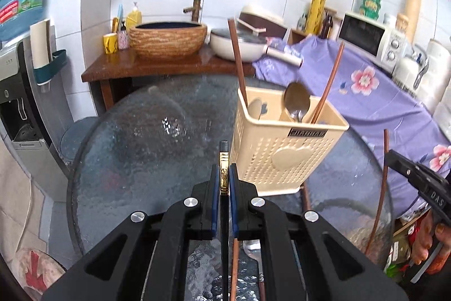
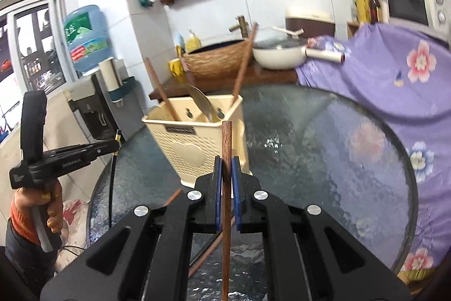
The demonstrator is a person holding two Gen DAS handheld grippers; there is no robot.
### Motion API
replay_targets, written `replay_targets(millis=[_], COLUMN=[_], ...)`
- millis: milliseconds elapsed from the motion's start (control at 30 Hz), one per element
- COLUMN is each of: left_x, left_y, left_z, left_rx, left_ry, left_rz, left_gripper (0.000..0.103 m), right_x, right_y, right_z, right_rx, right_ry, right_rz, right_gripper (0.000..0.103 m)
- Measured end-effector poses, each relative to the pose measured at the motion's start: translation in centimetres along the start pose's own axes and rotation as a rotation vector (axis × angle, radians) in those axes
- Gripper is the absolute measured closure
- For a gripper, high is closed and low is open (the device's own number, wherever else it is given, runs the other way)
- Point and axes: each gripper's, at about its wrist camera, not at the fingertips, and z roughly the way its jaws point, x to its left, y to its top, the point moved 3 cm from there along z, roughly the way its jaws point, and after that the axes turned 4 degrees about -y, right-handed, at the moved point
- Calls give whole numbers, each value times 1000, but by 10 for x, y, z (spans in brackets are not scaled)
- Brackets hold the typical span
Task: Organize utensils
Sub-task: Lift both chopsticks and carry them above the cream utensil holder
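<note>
A cream perforated utensil holder [image 1: 284, 143] [image 2: 197, 137] stands on the round glass table [image 1: 141, 137] [image 2: 324, 148]. Two brown chopsticks and a metal spoon [image 1: 296, 100] lean inside it. My left gripper [image 1: 224, 174] is shut on a black chopstick with a gold band [image 1: 224, 160], held upright just left of the holder. My right gripper [image 2: 226, 168] is shut on a brown wooden chopstick [image 2: 226, 148], lifted in front of the holder. In the left wrist view the right gripper [image 1: 394, 160] shows at the right edge with its brown chopstick [image 1: 382, 188]. A brown chopstick [image 1: 234, 267] and a spoon [image 1: 252, 247] lie on the glass below.
Behind the table a wooden counter [image 1: 169, 66] carries a woven basin [image 1: 167, 40] and a white pan [image 1: 239, 44]. A purple floral cloth [image 1: 380, 92] covers the surface at right, with a microwave [image 1: 369, 37] behind. A water dispenser [image 1: 17, 69] stands at left. Another brown chopstick [image 2: 214, 241] lies on the glass.
</note>
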Motion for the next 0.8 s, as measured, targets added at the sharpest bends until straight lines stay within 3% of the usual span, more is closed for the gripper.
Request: replay_targets(millis=[800], left_x=[-17], left_y=[8], left_z=[-61], left_rx=[-139], left_ry=[-43], left_rz=[25], left_gripper=[96], right_x=[30], right_y=[9], right_z=[-58], right_rx=[-111], right_ry=[29], right_rz=[-107], right_gripper=[96])
